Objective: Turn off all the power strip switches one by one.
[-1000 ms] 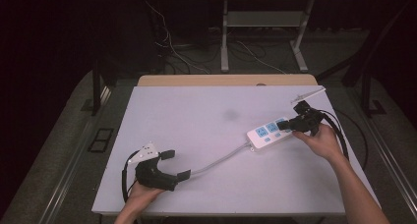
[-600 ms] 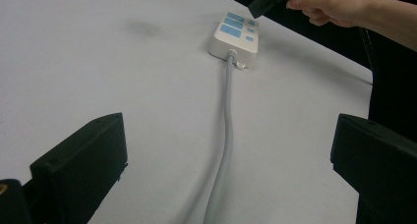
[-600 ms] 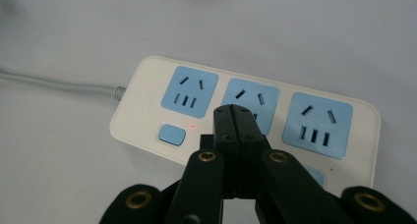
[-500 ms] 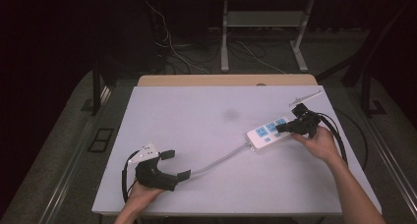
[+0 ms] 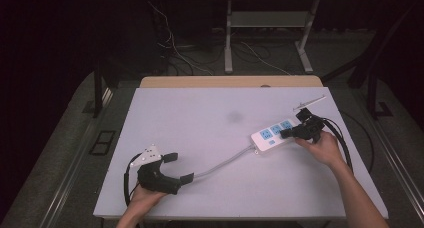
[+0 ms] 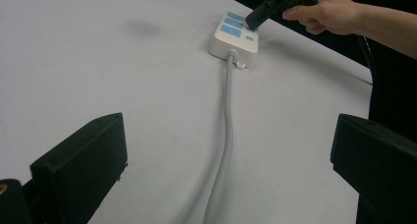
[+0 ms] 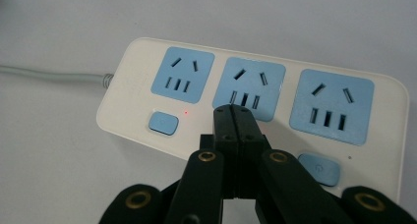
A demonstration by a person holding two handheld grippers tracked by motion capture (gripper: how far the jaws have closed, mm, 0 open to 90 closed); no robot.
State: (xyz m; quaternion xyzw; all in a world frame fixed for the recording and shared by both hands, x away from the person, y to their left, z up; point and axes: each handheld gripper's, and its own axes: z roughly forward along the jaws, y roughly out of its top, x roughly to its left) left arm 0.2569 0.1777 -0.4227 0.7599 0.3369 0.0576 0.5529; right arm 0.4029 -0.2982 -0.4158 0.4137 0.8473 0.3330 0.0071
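My right gripper [image 7: 238, 117], jaws pressed together, hovers over the power strip [image 7: 147, 91]; its camera alone reveals a red light [image 7: 186, 112] at ten o'clock. My left gripper [image 5: 176, 168] gapes empty.

I am seeing a faint dark smudge [image 5: 233, 117] sitting on the white table [image 5: 200, 108] a little past its middle, toward the far edge. A thin pale rod [image 5: 310, 102] is lying near the far right corner. Beyond the far edge, loose cables [image 5: 175, 48] are trailing across the dark floor beside a metal frame [image 5: 270, 23].
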